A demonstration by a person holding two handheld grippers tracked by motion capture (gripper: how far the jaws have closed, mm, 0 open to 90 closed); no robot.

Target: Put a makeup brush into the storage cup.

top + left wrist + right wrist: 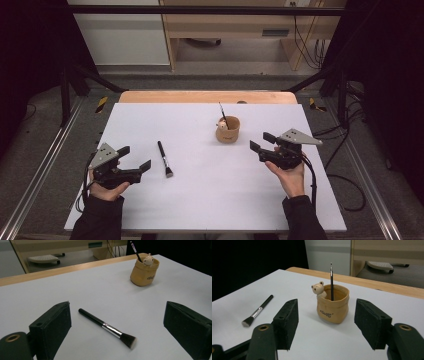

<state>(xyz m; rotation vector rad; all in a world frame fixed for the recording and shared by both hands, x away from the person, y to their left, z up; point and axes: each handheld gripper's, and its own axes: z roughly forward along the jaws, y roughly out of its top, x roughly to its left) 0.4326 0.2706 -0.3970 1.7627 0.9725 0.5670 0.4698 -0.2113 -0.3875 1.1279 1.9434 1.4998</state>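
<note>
1. Tan, sack-shaped holder (333, 306) with dark lettering on its front and a small bear figure (319, 289) at its rim; upright on the white table (210, 200), toward the far edge.
2. Inside the holder: one thin dark brush (331, 281), standing nearly upright, tip above the rim.
3. Well apart from the holder, on its left in the high view: makeup brush (107, 328), flat on the table; black handle, silver ferrule, dark bristles with pale tips.
4. Just right of the holder: right gripper (262, 142), jaws apart, nothing between, facing the holder.
5. Beyond the makeup brush from the holder: left gripper (134, 158), jaws wide apart, empty.
</note>
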